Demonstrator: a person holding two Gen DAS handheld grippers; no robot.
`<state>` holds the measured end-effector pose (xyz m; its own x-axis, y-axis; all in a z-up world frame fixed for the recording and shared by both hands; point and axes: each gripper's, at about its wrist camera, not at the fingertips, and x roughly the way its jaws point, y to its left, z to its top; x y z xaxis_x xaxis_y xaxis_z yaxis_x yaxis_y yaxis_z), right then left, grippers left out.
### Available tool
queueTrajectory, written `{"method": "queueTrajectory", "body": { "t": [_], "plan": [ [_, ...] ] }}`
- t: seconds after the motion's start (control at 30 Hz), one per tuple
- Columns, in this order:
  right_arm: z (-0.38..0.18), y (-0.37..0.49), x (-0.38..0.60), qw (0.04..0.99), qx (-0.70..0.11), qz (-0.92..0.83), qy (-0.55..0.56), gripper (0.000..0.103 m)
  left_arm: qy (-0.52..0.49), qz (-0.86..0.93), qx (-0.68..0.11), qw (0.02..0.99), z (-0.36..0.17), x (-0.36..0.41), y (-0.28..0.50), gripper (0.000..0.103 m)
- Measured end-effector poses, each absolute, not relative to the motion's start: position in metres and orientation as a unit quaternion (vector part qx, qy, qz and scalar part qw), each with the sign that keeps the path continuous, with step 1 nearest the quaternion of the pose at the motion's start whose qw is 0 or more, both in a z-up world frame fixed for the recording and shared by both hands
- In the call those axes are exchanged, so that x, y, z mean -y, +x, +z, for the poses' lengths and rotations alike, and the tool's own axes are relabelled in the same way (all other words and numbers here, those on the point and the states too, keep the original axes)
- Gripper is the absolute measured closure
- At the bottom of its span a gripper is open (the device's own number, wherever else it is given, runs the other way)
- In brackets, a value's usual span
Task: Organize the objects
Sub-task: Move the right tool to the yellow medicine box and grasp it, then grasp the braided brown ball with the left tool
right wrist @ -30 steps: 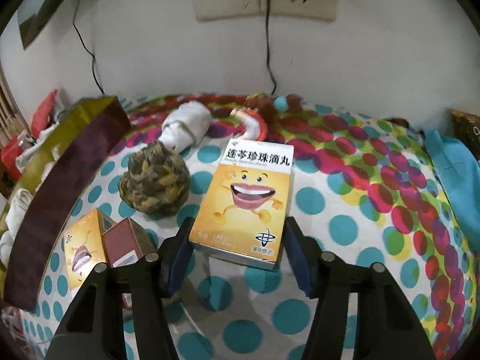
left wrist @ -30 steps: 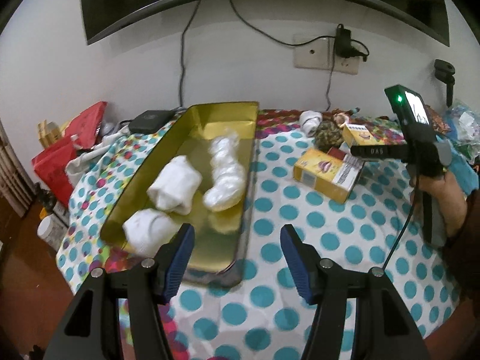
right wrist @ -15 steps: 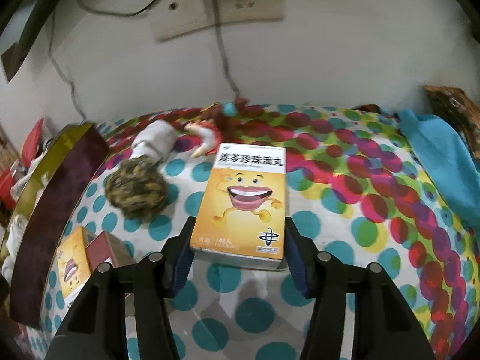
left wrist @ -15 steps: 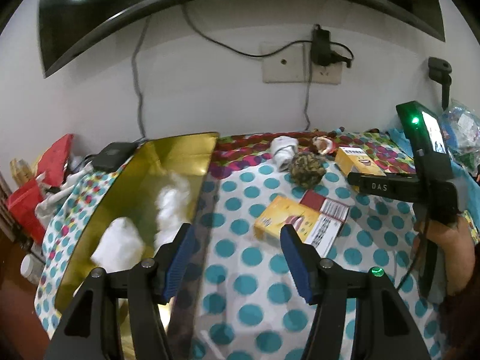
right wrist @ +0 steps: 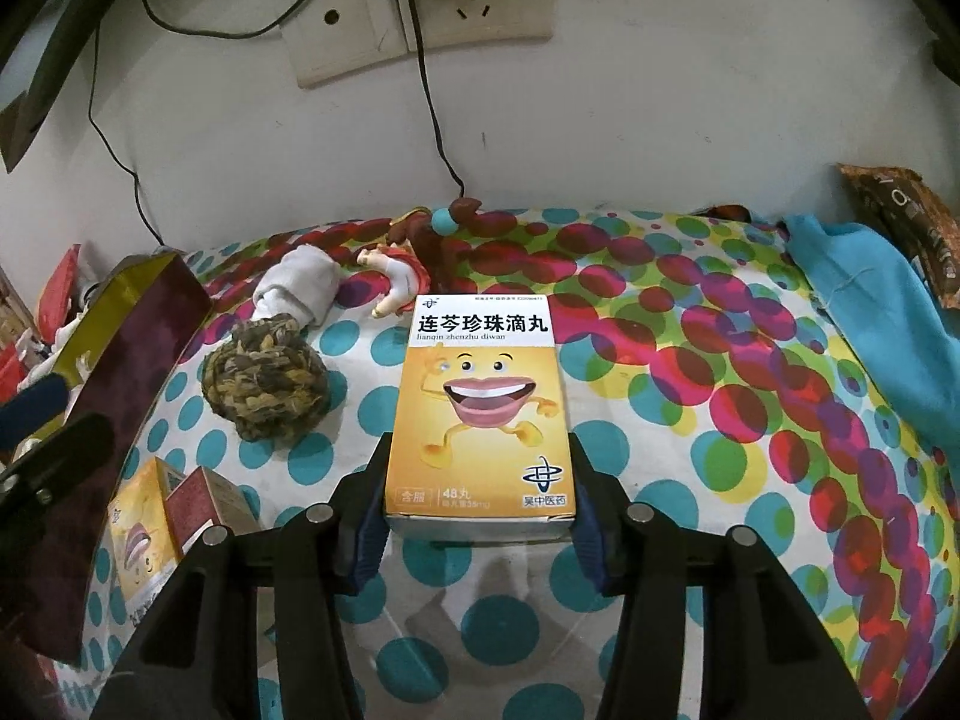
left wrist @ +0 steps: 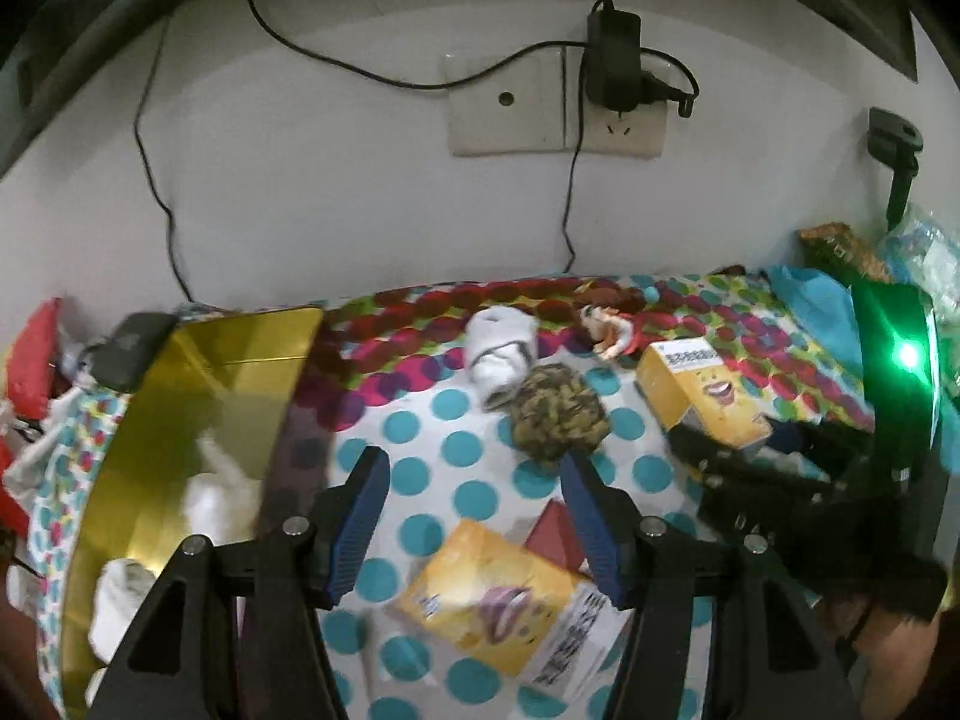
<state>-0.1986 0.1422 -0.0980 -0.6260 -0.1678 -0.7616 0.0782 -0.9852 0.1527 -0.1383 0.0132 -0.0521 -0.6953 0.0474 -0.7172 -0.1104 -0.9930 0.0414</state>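
Observation:
My right gripper (right wrist: 480, 498) is shut on a yellow medicine box (right wrist: 480, 408) with a cartoon mouth and holds it above the dotted cloth; the box also shows in the left wrist view (left wrist: 702, 396). My left gripper (left wrist: 474, 510) is open and empty, above a second yellow box (left wrist: 498, 606) lying beside a small red box (left wrist: 555, 534). A camouflage rolled sock ball (left wrist: 558, 417) and a white rolled sock (left wrist: 501, 345) lie beyond it. A gold tin tray (left wrist: 222, 372) at the left holds white sock rolls (left wrist: 219, 498).
A small doll figure (right wrist: 402, 276) lies near the wall. A blue cloth (right wrist: 870, 312) and a brown packet (right wrist: 906, 216) lie at the right. A wall socket with a plugged charger (left wrist: 612, 66) is above. Red bags (left wrist: 30, 354) lie left of the tray.
My left gripper has swung right, from over the tray to over the second yellow box. My right gripper has closed in on the medicine box and holds it.

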Motion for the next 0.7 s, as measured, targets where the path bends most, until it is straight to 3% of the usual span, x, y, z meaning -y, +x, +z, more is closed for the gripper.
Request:
{"method": "queueTrajectory", "body": {
  "t": [0.23, 0.37, 0.7],
  "plan": [
    [-0.099, -0.199, -0.146, 0.069, 0.056, -0.899, 0.428, 0.055, -0.416, 0.905, -0.033, 0.086, -0.064, -0.027, -0.159, 0.042],
    [-0.102, -0.202, -0.148, 0.069, 0.06, -0.9, 0.427, 0.055, -0.429, 0.896, -0.037, 0.11, -0.072, -0.036, -0.17, 0.034],
    [-0.104, -0.193, -0.154, 0.062, 0.082, -0.9, 0.422, 0.055, -0.436, 0.892, -0.047, 0.113, -0.08, -0.04, -0.195, 0.027]
  ]
}}
